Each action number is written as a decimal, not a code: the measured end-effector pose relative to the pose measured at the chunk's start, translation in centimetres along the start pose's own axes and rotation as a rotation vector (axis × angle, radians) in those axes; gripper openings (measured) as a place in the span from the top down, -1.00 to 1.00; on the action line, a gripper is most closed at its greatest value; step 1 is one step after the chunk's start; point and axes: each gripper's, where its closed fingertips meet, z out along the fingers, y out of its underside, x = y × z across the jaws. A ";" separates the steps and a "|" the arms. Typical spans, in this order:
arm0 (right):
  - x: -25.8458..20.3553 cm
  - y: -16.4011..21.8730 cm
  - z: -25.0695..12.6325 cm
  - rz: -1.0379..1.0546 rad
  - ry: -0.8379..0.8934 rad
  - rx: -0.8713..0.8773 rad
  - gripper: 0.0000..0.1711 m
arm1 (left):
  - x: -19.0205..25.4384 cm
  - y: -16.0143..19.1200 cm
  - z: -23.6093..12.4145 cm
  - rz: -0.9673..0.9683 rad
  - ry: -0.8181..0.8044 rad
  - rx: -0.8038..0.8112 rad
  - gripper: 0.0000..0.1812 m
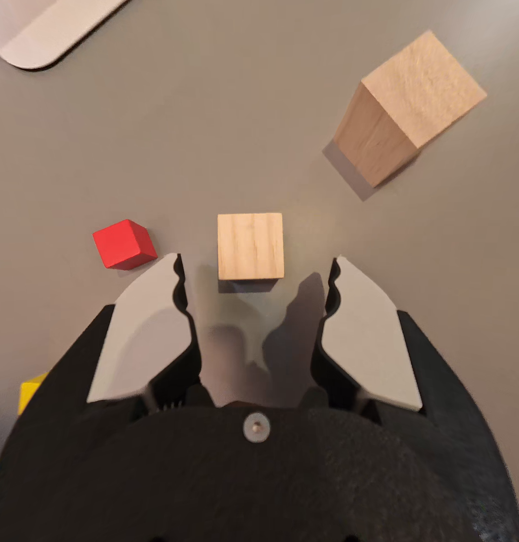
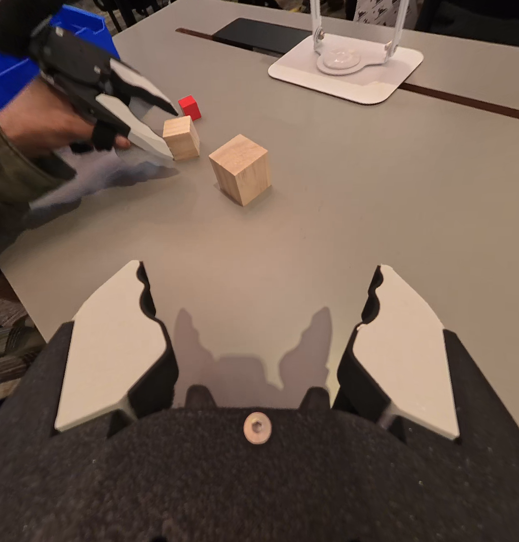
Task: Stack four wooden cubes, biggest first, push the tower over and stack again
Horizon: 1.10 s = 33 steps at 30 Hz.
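A big plain wooden cube (image 1: 410, 108) (image 2: 240, 168) stands alone on the grey table. A medium plain wooden cube (image 1: 250, 245) (image 2: 181, 137) sits just ahead of my left gripper (image 1: 256, 259), which is open and hovers above it, fingers either side. The left gripper also shows in the right wrist view (image 2: 174, 135), held by a hand. A small red cube (image 1: 124, 244) (image 2: 189, 107) lies left of the medium cube. A yellow cube (image 1: 29, 391) peeks out behind the left finger. My right gripper (image 2: 259, 264) is open and empty, well short of the cubes.
A white stand base (image 2: 346, 79) (image 1: 44, 32) sits at the back of the table (image 2: 369, 205). A black flat device (image 2: 261, 35) lies behind it. A blue bin (image 2: 14, 73) stands at the far left. The table's left edge is near the hand. About 4 cm separates my left fingertips from the small red cube (image 1: 124, 244). Seen from the right wrist view (image 2: 186, 103) as well.
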 end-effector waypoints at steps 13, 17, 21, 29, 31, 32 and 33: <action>-1.0 -0.1 -0.1 -0.024 -0.029 -0.006 -0.56 | -1.0 -1.4 -2.3 0.147 0.071 -0.531 0.06; -0.7 0.1 -0.4 -0.014 -0.028 -0.009 -0.56 | -0.7 -1.7 -1.3 0.095 0.089 -0.517 0.10; -0.8 -0.3 -0.8 -0.015 -0.034 0.012 -0.55 | -0.8 -1.0 -0.1 0.052 0.092 -0.525 0.13; -0.8 -0.5 -0.9 -0.014 -0.029 0.017 -0.54 | -0.2 0.0 1.1 0.017 0.149 -0.515 0.50; -0.9 -0.3 -0.8 -0.015 -0.033 0.010 -0.52 | -0.2 0.0 1.1 0.036 0.145 -0.512 0.51; -0.8 -0.1 -0.7 -0.015 -0.027 0.002 -0.52 | -0.1 0.0 1.1 0.051 0.139 -0.513 0.51; -0.7 -0.1 -0.6 -0.014 -0.025 -0.001 -0.52 | -0.1 -0.1 1.0 0.068 0.133 -0.515 0.51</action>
